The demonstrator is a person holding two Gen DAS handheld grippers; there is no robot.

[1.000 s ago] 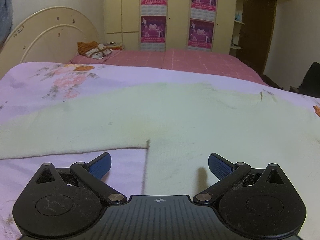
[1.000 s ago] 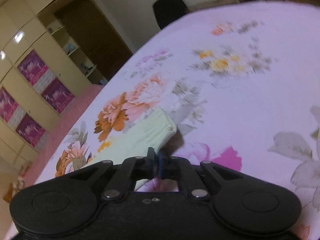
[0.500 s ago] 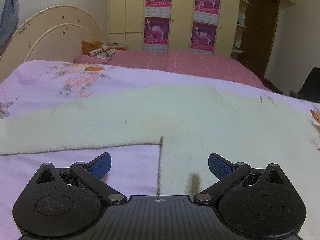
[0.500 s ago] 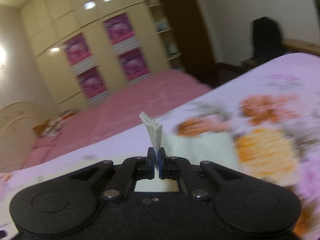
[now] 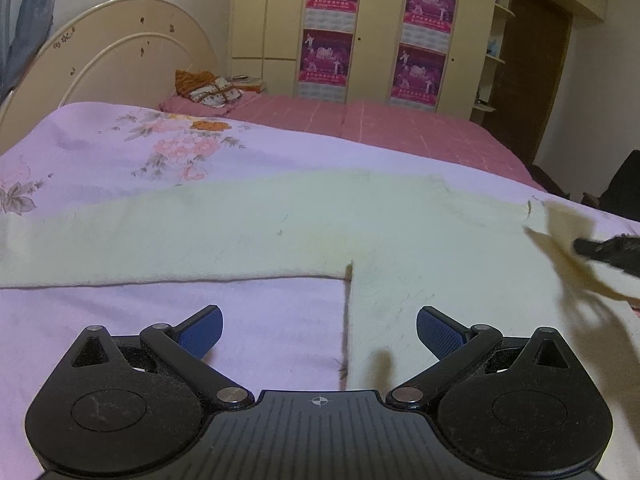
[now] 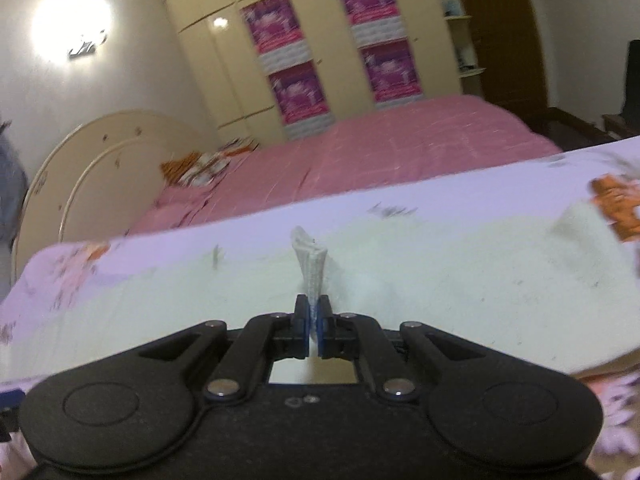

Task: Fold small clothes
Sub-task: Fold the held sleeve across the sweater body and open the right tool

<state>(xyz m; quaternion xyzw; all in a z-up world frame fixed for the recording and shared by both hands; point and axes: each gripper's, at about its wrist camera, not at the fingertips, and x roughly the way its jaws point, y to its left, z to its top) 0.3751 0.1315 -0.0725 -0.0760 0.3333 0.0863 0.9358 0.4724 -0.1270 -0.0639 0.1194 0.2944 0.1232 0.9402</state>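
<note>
Pale sweater (image 5: 400, 240) spread flat on the floral bedspread (image 5: 120, 152); sleeve cuff (image 6: 310, 258) pinched in the right gripper (image 6: 314, 326), left gripper (image 5: 318, 330) gaping, idle over the armpit; best carried low across the body, kept taut

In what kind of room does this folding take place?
Most likely a home bedroom: a bed with a curved headboard, a floral bedsheet under the sweater, and a wardrobe along the far wall.

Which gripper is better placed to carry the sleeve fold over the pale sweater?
Right. The right gripper is shut on the pale cream knit sweater sleeve cuff; the left gripper hangs open, holding nothing.
</note>
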